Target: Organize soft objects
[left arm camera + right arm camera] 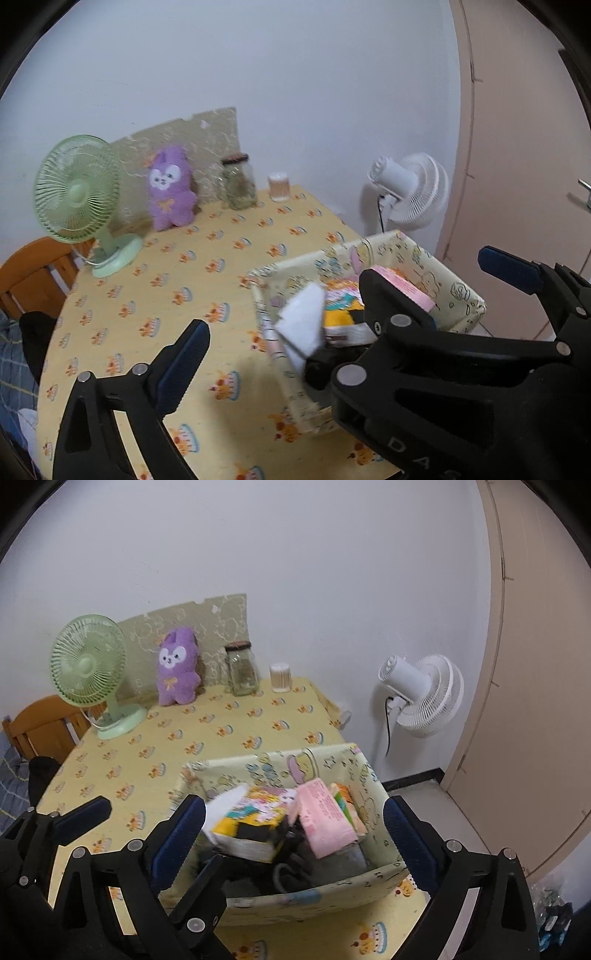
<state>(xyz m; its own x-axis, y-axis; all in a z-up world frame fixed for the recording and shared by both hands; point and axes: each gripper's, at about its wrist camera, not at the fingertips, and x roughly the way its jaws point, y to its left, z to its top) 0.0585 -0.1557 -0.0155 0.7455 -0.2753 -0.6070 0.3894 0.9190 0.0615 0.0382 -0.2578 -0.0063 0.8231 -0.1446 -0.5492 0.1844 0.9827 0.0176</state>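
A purple plush bunny (170, 188) stands upright at the back of the table against a patterned board; it also shows in the right wrist view (177, 668). A cartoon-print fabric basket (295, 890) near the front right holds tissue packs: a yellow one (251, 823), a pink one (325, 818) and a white one (301, 319). My right gripper (293, 843) is open, its fingers on either side of the basket. My left gripper (343, 325) is open and empty, one finger (184, 363) over the table left of the basket (458, 295).
A green desk fan (88, 664) stands at the back left. A glass jar (242, 672) and a cotton-swab tub (280, 677) stand at the back. A white floor fan (424, 696) and a door are to the right. A wooden chair (40, 727) is at the left.
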